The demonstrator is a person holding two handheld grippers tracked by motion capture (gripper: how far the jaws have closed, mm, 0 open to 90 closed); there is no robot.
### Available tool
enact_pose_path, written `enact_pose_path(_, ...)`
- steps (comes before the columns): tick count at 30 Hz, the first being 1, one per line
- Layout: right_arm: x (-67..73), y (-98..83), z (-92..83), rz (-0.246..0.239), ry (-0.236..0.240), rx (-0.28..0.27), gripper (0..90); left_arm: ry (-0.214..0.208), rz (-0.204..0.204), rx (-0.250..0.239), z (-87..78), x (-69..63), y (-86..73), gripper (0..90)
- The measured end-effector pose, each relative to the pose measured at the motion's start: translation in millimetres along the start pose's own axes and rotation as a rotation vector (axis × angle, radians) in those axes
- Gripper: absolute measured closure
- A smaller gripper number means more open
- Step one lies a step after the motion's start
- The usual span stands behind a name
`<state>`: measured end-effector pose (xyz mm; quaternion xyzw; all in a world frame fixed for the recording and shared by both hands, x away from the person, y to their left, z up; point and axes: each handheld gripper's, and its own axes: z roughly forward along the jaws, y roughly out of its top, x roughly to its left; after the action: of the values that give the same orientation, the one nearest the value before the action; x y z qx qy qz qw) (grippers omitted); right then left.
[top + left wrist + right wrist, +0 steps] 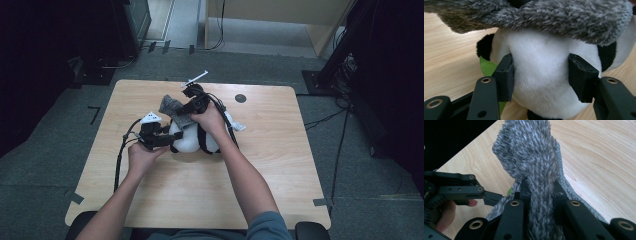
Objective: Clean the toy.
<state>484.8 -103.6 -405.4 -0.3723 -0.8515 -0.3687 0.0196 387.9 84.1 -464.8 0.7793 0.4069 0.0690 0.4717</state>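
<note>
Pinching fuzzy grey knit cloth (534, 157), the right tool (540, 188) drapes it over the left tool's (541, 75) squeezed plush panda (541, 85).

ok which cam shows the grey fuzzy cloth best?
Right gripper view: the grey fuzzy cloth runs up the frame, pinched between the right gripper jaws. The left gripper view catches it draped over the plush panda. The high view shows a small grey patch.
</note>
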Motion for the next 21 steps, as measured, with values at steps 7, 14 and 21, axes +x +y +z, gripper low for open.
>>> enact_pose_path(7, -11.6, -3.9, -5.6, 0.020, -0.050, 0.013, 77.3, 0.002, 0.001, 0.001, 0.4, -0.5, 0.3, 44.6)
enact_pose_path(14, -28.5, -10.0, -14.9, 0.048, -0.103, 0.038, 77.4, 0.005, 0.002, -0.004, 0.9, -1.1, 0.3, 44.5)
enact_pose_path(21, -50.7, -21.4, -30.5, 0.081, -0.159, 0.052, 77.3, 0.003, 0.006, -0.005, 1.3, -1.8, 0.2, 44.6)
